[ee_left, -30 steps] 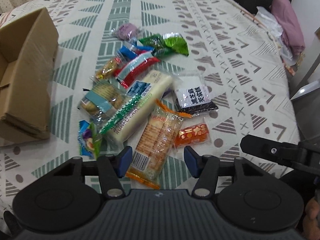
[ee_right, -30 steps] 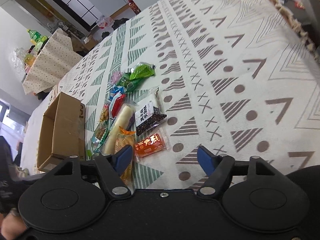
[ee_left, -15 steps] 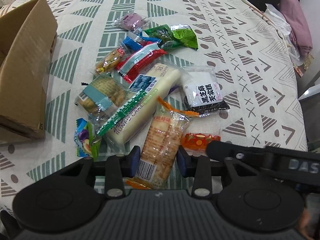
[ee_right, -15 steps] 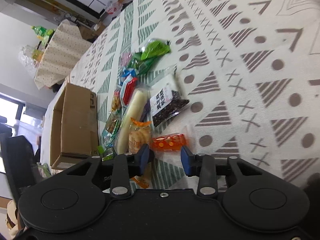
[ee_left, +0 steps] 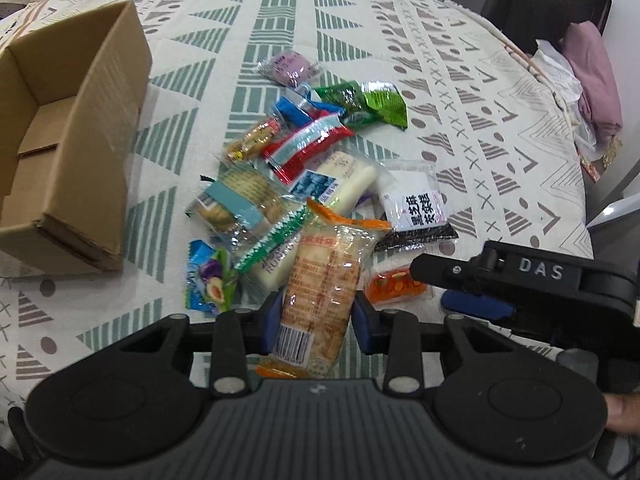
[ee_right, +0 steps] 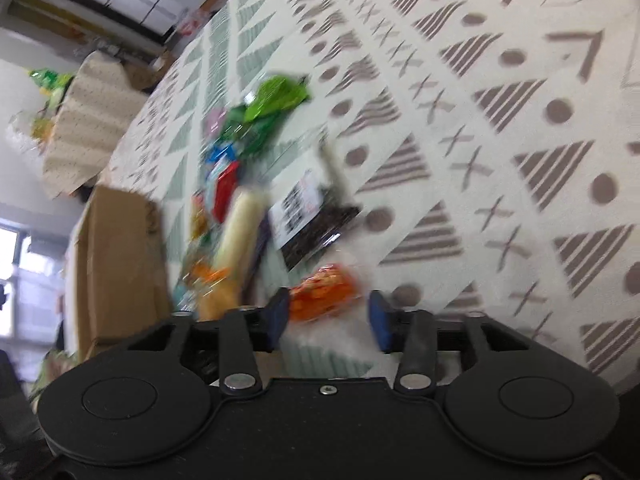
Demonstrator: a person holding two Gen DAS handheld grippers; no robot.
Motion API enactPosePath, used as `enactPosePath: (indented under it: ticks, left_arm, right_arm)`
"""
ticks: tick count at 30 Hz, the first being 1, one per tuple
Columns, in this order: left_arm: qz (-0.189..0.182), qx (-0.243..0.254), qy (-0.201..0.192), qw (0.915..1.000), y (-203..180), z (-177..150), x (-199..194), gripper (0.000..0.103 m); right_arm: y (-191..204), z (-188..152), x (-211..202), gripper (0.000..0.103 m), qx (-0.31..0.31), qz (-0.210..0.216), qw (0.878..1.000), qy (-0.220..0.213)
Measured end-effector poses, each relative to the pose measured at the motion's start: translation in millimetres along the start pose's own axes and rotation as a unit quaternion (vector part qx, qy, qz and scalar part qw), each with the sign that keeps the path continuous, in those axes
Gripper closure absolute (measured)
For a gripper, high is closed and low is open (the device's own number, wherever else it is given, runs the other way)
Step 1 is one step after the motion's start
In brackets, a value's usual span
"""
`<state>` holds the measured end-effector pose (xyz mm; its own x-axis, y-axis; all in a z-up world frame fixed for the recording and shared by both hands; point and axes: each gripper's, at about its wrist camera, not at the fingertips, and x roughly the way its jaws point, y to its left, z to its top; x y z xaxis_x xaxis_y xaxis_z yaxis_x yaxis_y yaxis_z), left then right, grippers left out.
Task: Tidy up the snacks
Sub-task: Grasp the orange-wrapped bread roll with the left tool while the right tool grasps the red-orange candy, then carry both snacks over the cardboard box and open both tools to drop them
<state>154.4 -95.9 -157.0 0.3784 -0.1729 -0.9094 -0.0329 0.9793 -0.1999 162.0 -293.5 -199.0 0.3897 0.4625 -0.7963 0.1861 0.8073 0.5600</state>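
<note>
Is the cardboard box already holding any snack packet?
No, the cardboard box shows only its bare brown inside in the left wrist view; the packets lie on the tablecloth.

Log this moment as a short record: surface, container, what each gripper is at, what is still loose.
surface: patterned tablecloth
container: open cardboard box, left of the pile, no snacks visible inside
left gripper: jaws closed on the orange rice-cracker pack
right gripper: jaws apart, just been opening, small orange snack packet between them, no visible grip
loose snacks: green packets, white roll, black sesame packet, others in the pile
</note>
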Motion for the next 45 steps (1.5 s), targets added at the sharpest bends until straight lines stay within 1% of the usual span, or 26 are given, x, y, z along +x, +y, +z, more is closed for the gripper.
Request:
enactPosePath:
  ticks: [2,5,7,9,11,14,19,26,27,28,29,30,31,32,33,34,36,38,41,43,45]
  left_arm:
    - [0.0,-0.002,-0.007,1.0,2.4,0.9,-5.7,0.068]
    - [0.0,-0.006,-0.018,0.9998,5.7,2.5,-14.8,0.069]
    - [-0.001,-0.007,-0.026,0.9996,7.6,4.0,-20.4,0.069]
    - [-0.004,-0.005,-0.033,0.9994,9.1,5.8,-26.0,0.069]
    - [-0.006,0.0,-0.04,0.9992,10.3,7.3,-31.5,0.069]
    - [-0.01,0.002,-0.048,0.9988,12.6,9.8,-39.0,0.069]
    - [-0.016,0.0,-0.068,0.9976,18.6,14.3,-54.6,0.069]
    - [-0.023,-0.009,-0.093,0.9954,33.1,25.0,-68.9,0.069]
    - [-0.023,-0.012,-0.095,0.9951,35.6,26.3,-69.8,0.069]
    - [-0.024,-0.015,-0.097,0.9949,38.4,27.5,-70.1,0.069]
    - [-0.024,-0.018,-0.099,0.9946,41.0,28.3,-70.4,0.069]
    - [-0.024,-0.021,-0.101,0.9944,43.8,29.4,-70.4,0.069]
    - [-0.025,-0.022,-0.104,0.994,46.3,30.2,-70.7,0.069]
    - [-0.026,-0.023,-0.107,0.9936,49.5,30.7,-70.6,0.069]
    - [-0.027,-0.025,-0.11,0.9933,52.2,31.1,-70.1,0.069]
    - [-0.027,-0.028,-0.11,0.9931,55.3,31.5,-69.0,0.069]
    - [-0.029,-0.035,-0.11,0.9929,61.5,32.6,-66.9,0.069]
    - [-0.03,-0.038,-0.113,0.9925,66.7,33.2,-65.8,0.069]
    - [-0.03,-0.043,-0.114,0.9921,72.7,34.1,-63.5,0.069]
    - [-0.032,-0.045,-0.115,0.9918,75.7,35.2,-62.4,0.069]
    - [-0.034,-0.048,-0.12,0.9911,78.8,36.5,-62.0,0.069]
  right_arm:
    - [-0.5,1.3,1.5,0.049,0.003,0.004,1.0,0.0]
    - [3.9,0.8,5.0,0.05,-0.008,-0.008,1.0,-0.002]
    - [5.9,-0.1,8.0,0.062,-0.015,-0.019,1.0,-0.001]
    - [6.9,-0.6,8.6,0.083,-0.015,-0.016,1.0,-0.001]
    - [7.4,-2.4,6.0,0.101,-0.016,-0.011,1.0,0.0]
    - [9.6,-5.8,-1.2,0.103,-0.024,-0.001,1.0,-0.009]
    - [10.4,-10.6,-12.7,0.103,-0.024,0.013,0.999,-0.023]
    - [12.0,-10.9,-22.8,0.103,-0.024,0.009,0.999,-0.041]
    - [14.9,-10.5,-24.0,0.103,-0.031,0.005,0.999,-0.042]
    - [18.3,-10.0,-23.4,0.101,-0.039,0.001,0.999,-0.038]
    - [21.5,-9.8,-21.2,0.094,-0.042,-0.006,0.999,-0.031]
    - [23.4,-9.6,-18.2,0.081,-0.042,-0.01,0.999,-0.023]
    - [24.7,-10.5,-15.2,0.071,-0.039,-0.009,0.999,-0.02]
    - [25.9,-11.4,-12.8,0.056,-0.035,-0.011,0.999,-0.02]
    - [28.8,-12.4,-9.7,0.049,-0.037,-0.018,0.999,-0.022]
    - [32.4,-14.1,-6.5,0.047,-0.042,-0.027,0.998,-0.023]
    - [41.5,-17.8,0.2,0.034,-0.059,-0.05,0.997,-0.03]
    - [51.9,-21.4,6.9,0.024,-0.085,-0.073,0.993,-0.036]
    - [65.6,-25.1,17.9,0.022,-0.119,-0.095,0.988,-0.036]
    - [70.1,-25.7,25.2,0.021,-0.129,-0.109,0.985,-0.035]
    - [72.5,-25.7,32.0,0.022,-0.131,-0.124,0.983,-0.034]
